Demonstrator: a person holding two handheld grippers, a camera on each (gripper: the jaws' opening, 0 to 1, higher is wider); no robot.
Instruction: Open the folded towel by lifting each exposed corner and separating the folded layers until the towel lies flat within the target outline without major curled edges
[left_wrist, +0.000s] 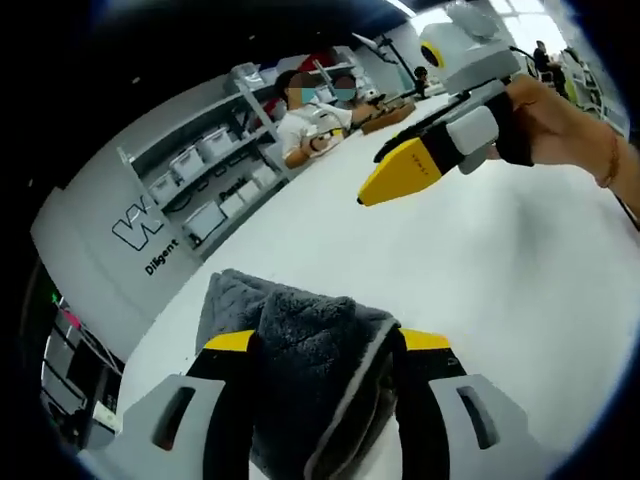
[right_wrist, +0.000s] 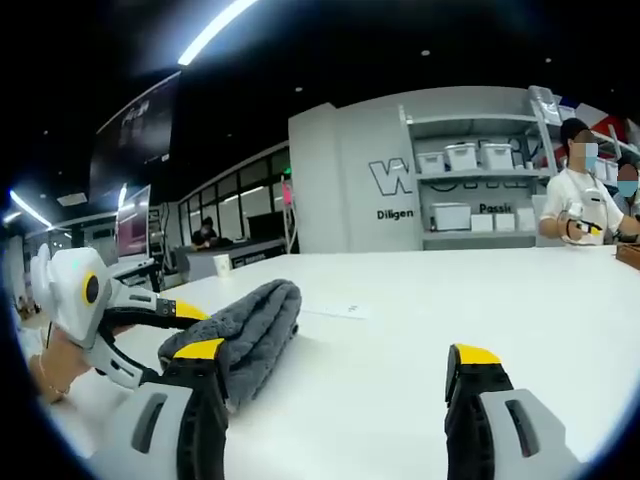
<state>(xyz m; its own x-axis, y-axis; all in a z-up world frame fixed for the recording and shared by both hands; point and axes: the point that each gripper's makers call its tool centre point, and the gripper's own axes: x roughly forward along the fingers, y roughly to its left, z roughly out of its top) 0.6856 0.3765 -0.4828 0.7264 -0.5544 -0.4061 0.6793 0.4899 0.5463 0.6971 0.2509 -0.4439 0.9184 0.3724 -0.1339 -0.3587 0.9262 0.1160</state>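
A thick grey towel (left_wrist: 300, 345) lies bunched and folded on the white table (left_wrist: 480, 300). My left gripper (left_wrist: 328, 342) has its jaws on either side of the bundle and looks shut on it. In the right gripper view the towel (right_wrist: 260, 320) is a rounded heap at the left, with the left gripper (right_wrist: 190, 312) coming in from the left edge onto it. My right gripper (right_wrist: 338, 353) stands wide open just right of the heap, with bare table between its jaws. In the left gripper view a hand holds the right gripper (left_wrist: 385, 165) above the table, well beyond the towel.
A person (left_wrist: 315, 120) sits at the table's far end, and the same person (right_wrist: 580, 200) is at the right in the right gripper view. Grey shelves with white bins (right_wrist: 470, 180) line the wall behind. A small paper slip (right_wrist: 345, 310) lies on the table past the towel.
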